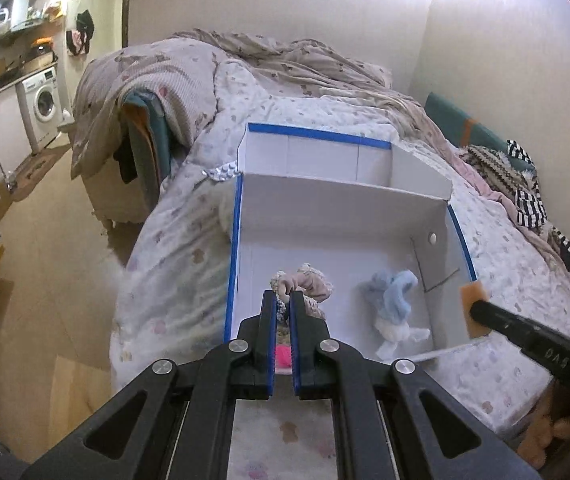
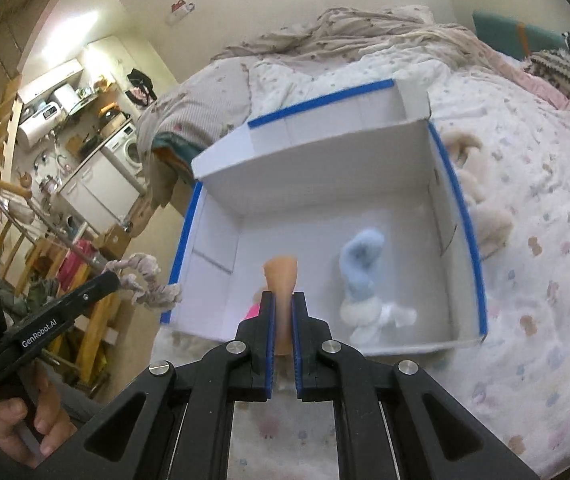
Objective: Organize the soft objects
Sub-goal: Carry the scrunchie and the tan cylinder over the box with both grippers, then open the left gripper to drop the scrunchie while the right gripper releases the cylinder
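Note:
A white cardboard box with blue-taped rims (image 1: 241, 240) (image 2: 461, 216) lies open on the bed. Inside it lie a light blue and white fluffy piece (image 1: 395, 304) (image 2: 363, 276) and something bright pink (image 1: 283, 354) (image 2: 253, 312). My left gripper (image 1: 283, 298) is shut on a beige-pink frilly scrunchie (image 1: 313, 282) over the box's near left part; it also shows in the right wrist view (image 2: 145, 280). My right gripper (image 2: 283, 300) is shut on an orange sponge (image 2: 281, 280) above the box's near edge; the sponge also shows in the left wrist view (image 1: 473, 308).
A cream plush toy (image 2: 481, 208) lies on the quilt right of the box. Rumpled blankets (image 1: 285, 64) and striped clothes (image 1: 525, 184) lie at the far end. A blister pack (image 1: 221, 172) lies beside the box lid. A kitchen with a washing machine (image 1: 43, 104) is at left.

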`<state>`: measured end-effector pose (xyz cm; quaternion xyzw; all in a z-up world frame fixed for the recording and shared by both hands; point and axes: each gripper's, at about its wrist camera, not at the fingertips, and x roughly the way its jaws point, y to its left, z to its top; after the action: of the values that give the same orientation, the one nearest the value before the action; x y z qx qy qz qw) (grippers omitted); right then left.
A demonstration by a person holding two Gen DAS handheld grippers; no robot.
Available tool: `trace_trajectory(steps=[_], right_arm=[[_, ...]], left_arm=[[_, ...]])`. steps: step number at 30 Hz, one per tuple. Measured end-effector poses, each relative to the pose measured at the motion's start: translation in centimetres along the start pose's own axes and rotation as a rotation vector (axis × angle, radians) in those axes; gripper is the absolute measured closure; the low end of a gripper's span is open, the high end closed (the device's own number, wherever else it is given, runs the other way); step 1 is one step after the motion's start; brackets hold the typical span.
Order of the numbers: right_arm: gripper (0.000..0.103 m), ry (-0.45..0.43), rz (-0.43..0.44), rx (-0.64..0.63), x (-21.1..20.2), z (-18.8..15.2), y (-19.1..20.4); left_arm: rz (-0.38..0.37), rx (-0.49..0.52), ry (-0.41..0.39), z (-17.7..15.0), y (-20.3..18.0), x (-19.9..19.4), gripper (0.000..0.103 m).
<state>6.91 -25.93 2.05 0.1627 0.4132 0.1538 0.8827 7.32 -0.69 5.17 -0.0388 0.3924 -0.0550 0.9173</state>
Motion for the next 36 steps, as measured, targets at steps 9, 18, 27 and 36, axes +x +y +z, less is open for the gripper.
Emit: trace_trajectory(steps=[9, 18, 27, 36], right_arm=[[0.094, -0.02, -0.014, 0.001, 1.2, 4.2, -1.6], [0.094, 0.038, 0.037, 0.108, 5.5, 4.2, -4.5], [0.094, 0.146, 0.019, 0.075, 9.1, 2.5, -4.0], [0.094, 0.222, 0.008, 0.034, 11.3, 1.8, -3.6]], left_arm=[[0.007, 0.037, 0.024, 3.2, -1.1, 3.8, 0.097], [-0.005, 0.029, 0.165, 1.1, -0.8, 10.3, 0.097], [-0.01, 0.001, 0.283, -0.3, -0.7, 13.6, 0.097], [-0.014, -0.019, 0.323, -0.3, -0.5, 14.1, 0.097]])
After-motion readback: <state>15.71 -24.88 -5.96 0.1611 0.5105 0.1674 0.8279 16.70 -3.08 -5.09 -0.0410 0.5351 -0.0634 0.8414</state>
